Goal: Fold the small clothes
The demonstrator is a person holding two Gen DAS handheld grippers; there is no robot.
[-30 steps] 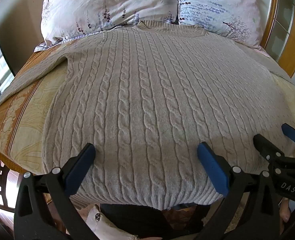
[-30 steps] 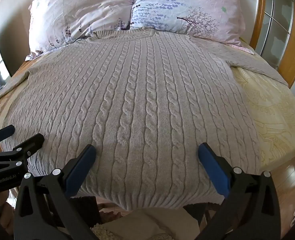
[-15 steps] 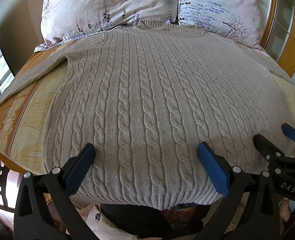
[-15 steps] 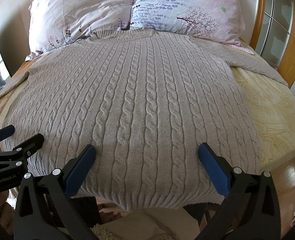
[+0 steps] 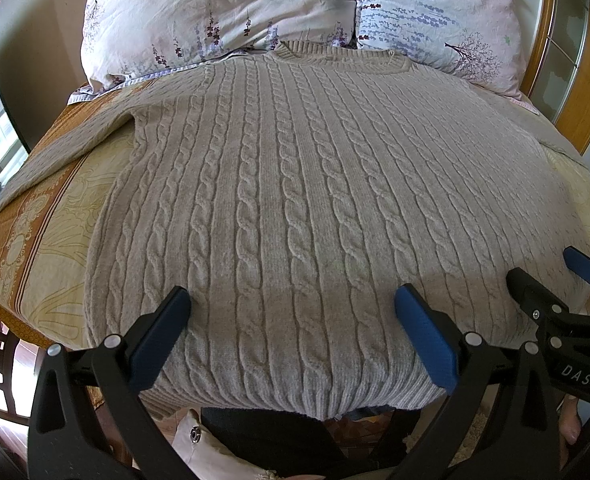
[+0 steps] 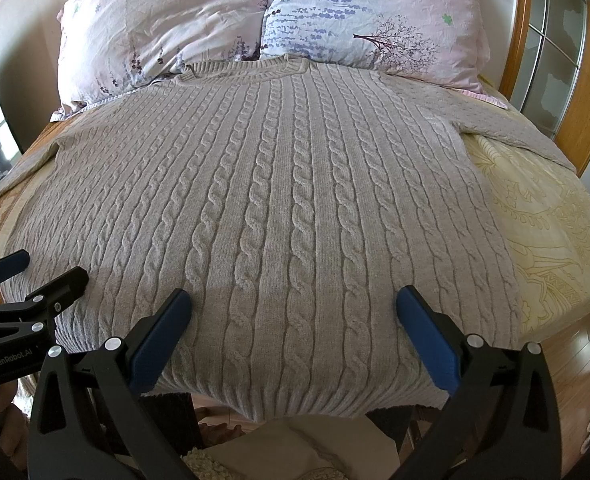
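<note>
A grey cable-knit sweater [image 5: 295, 200] [image 6: 287, 208] lies flat and spread out on the bed, collar toward the pillows, sleeves stretched to both sides, hem hanging over the near edge. My left gripper [image 5: 291, 304] hovers open above the hem on the left half, with nothing between its blue pads. Open as well, my right gripper [image 6: 293, 304] hangs over the hem on the right half. Each gripper shows at the edge of the other's view: the right gripper [image 5: 551, 276] and the left gripper [image 6: 39, 268].
Two floral pillows [image 5: 223, 12] [image 6: 375, 12] lean at the head of the bed. A yellow patterned bedspread [image 5: 47, 240] [image 6: 543, 216] lies under the sweater. A wooden headboard with glass panels [image 6: 555, 52] stands at the right. A person's clothing [image 5: 223, 448] shows below the hem.
</note>
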